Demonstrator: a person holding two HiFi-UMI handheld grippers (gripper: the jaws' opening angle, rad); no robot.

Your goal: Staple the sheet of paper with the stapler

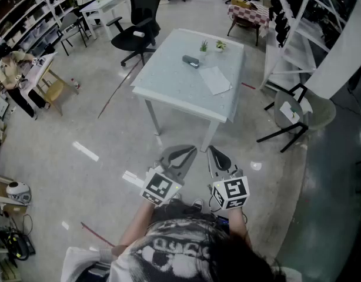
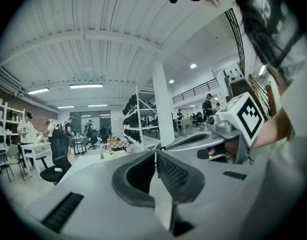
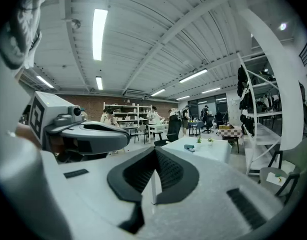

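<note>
Nearest, over a polished grey concrete floor (image 1: 80, 128), the person holds both tools close to the body. The left claw (image 1: 183, 153) is closed tip to tip with nothing in it, and the right claw (image 1: 217, 156) is likewise closed and empty; neither touches anything. Bare floor lies between them and the square white table with a pale top (image 1: 169, 81), whose near corner points toward the person. On that top the white sheet of paper (image 1: 215, 80) lies flat near the right-hand edge. The dark grey stapler (image 1: 190, 61) sits just beside it, toward the middle and apart from the sheet. Two small green potted plants (image 1: 203, 46) stand at the far edge. The near-left side of the table has open floor around it. On the right a round grey chair on black legs (image 1: 292, 113) and a white shelving rack (image 1: 298, 40) stand near. Behind the table are a black office chair (image 1: 136, 34) and a table with a chequered cloth (image 1: 249, 12).
</note>
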